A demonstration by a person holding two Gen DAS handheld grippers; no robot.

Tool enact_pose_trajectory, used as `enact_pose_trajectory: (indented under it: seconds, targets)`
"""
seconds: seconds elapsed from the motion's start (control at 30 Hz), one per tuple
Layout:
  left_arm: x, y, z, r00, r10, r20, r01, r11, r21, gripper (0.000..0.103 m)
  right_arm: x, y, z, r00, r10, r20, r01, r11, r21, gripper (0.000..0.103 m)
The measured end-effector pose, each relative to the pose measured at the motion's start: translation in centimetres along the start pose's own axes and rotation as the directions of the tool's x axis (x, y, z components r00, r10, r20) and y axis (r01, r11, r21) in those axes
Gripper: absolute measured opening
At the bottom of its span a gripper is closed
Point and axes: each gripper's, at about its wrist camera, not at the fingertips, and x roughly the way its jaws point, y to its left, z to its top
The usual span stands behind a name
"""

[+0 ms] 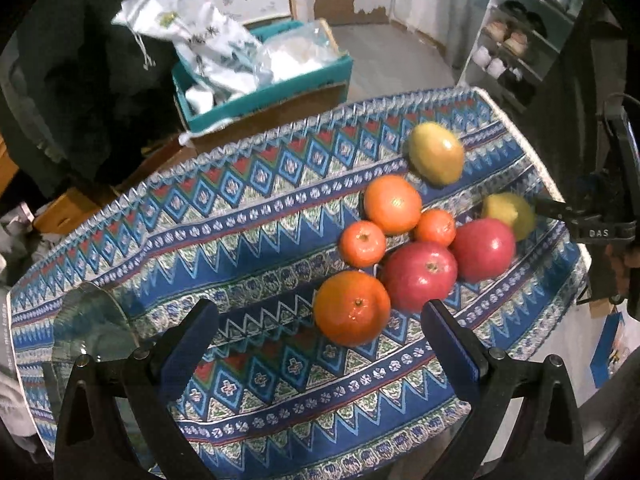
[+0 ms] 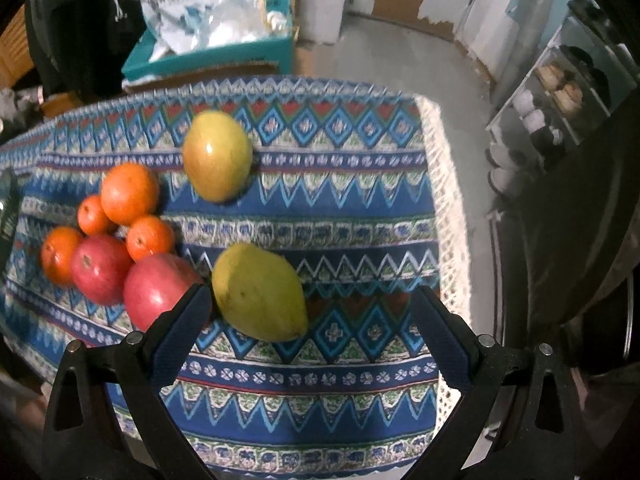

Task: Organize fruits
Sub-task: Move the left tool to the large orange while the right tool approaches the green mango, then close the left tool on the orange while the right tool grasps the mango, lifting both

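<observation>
fruits are gathered on a patterned blue tablecloth (image 1: 256, 216) spread over the table. in the left wrist view, a large orange (image 1: 352, 308) lies nearest the left gripper (image 1: 320, 328), just ahead of the gap between its fingers and apart from both pads. a red apple (image 1: 420, 274) is seen touching that orange on its right, and a second red apple (image 1: 483, 249) is pressed against the first. two small mandarins (image 1: 363, 243) (image 1: 435, 227) and another large orange (image 1: 393, 204) are packed close behind the apples. a yellow-green mango (image 1: 436, 153) lies farther back, near the cluster but apart from it. a second, yellower mango (image 1: 509, 214) is partly hidden behind the far apple, close to the right gripper's black body at the frame's right edge. the left gripper's jaws are spread wide and nothing is held between them. a clear glass plate (image 1: 90, 320) is seen at the tablecloth's near left edge. in the right wrist view, the yellower mango (image 2: 259, 292) lies just ahead of the right gripper (image 2: 310, 306), nearer its left finger, with no contact visible. the right gripper's jaws are likewise wide apart and hold nothing. beyond the table, a teal box (image 1: 276, 88) filled with white plastic bags (image 1: 192, 28) is seen, and a shoe rack (image 1: 516, 40) stands on the floor to the right.
</observation>
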Motion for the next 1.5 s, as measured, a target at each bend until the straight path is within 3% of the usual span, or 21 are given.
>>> enact_pose_trajectory:
  seconds: [0.17,0.3,0.67,0.83,0.97,1.27,1.37,1.5]
  targets:
    - [2.7,0.6,-0.1,0.997,-0.050,-0.065,0.047,0.998,-0.047,0.102,2.0,0.5,-0.2,0.999,0.026,-0.047,-0.027,0.999,-0.025,0.096]
    - [4.1,0.5,-0.1,0.995,-0.045,-0.083,0.043,0.998,-0.036,0.102,3.1,0.6,-0.2,0.997,0.045,-0.068,-0.047,0.999,-0.027,0.095]
    - [7.3,0.3,-0.4,0.986,-0.079,-0.144,0.075,0.997,-0.037,0.102,5.9,0.2,-0.1,0.978,0.188,-0.093,-0.184,0.982,0.050,0.090]
    - [8.2,0.0,-0.5,0.983,-0.091,-0.161,0.088,0.996,-0.023,0.102,7.6,0.6,0.3,0.958,0.255,-0.130,-0.244,0.965,0.092,0.077]
    - [9.1,-0.2,-0.6,0.979,-0.088,-0.181,0.087,0.996,-0.017,0.102,7.8,2.1,0.8,0.965,0.227,-0.129,-0.225,0.974,0.033,0.064]
    - [11.0,-0.8,-0.5,0.978,-0.077,-0.196,0.082,0.996,0.019,0.101,7.5,2.6,0.2,0.977,0.191,-0.097,-0.188,0.981,0.036,0.064]
    - [11.5,-0.8,-0.4,0.975,-0.108,-0.192,0.114,0.993,0.020,0.092,7.2,2.1,-0.3,0.980,0.178,-0.092,-0.175,0.984,0.038,0.064]
    - [11.6,-1.4,-0.2,0.969,-0.159,-0.188,0.166,0.986,0.022,0.071,6.7,1.6,-0.7,0.985,0.156,-0.075,-0.154,0.987,0.034,0.064]
